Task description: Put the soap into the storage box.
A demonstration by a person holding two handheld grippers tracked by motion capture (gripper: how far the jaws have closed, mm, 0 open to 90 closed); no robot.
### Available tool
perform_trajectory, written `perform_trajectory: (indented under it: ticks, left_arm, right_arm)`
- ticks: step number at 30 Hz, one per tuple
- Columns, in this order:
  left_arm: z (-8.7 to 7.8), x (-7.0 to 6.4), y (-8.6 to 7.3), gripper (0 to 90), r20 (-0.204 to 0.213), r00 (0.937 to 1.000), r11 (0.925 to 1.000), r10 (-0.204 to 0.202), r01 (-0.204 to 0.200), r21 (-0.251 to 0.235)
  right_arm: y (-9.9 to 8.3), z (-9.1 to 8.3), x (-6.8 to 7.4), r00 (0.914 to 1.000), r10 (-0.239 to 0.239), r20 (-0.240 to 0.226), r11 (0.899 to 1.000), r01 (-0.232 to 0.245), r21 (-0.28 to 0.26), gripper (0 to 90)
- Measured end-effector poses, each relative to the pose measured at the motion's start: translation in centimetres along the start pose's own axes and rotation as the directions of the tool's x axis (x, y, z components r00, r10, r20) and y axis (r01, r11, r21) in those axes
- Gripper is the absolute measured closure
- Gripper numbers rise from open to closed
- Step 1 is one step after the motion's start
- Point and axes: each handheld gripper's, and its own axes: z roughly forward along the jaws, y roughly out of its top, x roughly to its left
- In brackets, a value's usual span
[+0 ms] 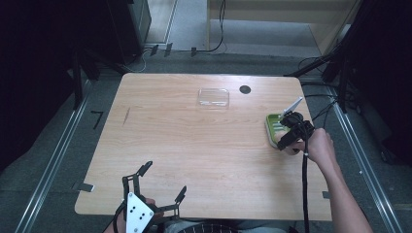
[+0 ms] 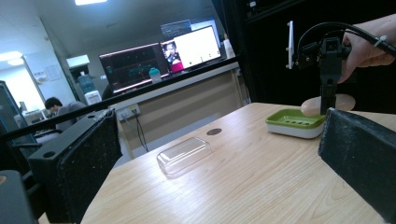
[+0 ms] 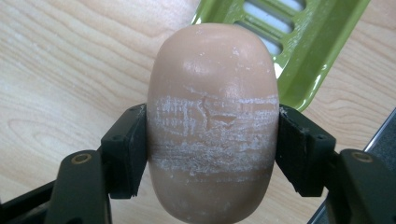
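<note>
My right tongs (image 3: 212, 154) pinch the soap (image 3: 212, 121) at the near edge of the green dish (image 3: 322, 51); next I should move it over the dish and release. Left tongs (image 1: 160, 182) rest spread.

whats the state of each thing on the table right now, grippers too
soap bar: clamped between the right gripper's jaws, held beside the dish, scuffed white across its middle
soap dish: green slotted tray, nothing lying in it, upright near the table's right edge
clear lid: lying flat on the table, apart from the dish
right gripper: shut on the soap bar
left gripper: open, holding nothing, at the near edge
</note>
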Motion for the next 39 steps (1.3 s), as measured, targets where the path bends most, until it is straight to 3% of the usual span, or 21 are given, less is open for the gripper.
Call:
perform_trajectory:
  ticks: [18,39]
  left_arm:
    - [0.0,0.0,0.0,0.0,-0.003,1.0,1.0,-0.002,0.002,0.001]
    - [0.0,0.1,0.0,0.0,-0.002,1.0,1.0,-0.001,0.001,0.001]
  right_arm:
    - [1.3,0.0,-0.5,0.9999,0.009,0.004,0.998,-0.009,-0.061,33.3]
    - [1.9,0.7,-1.6,0.9972,0.075,0.01,0.988,-0.073,-0.134,33.3]
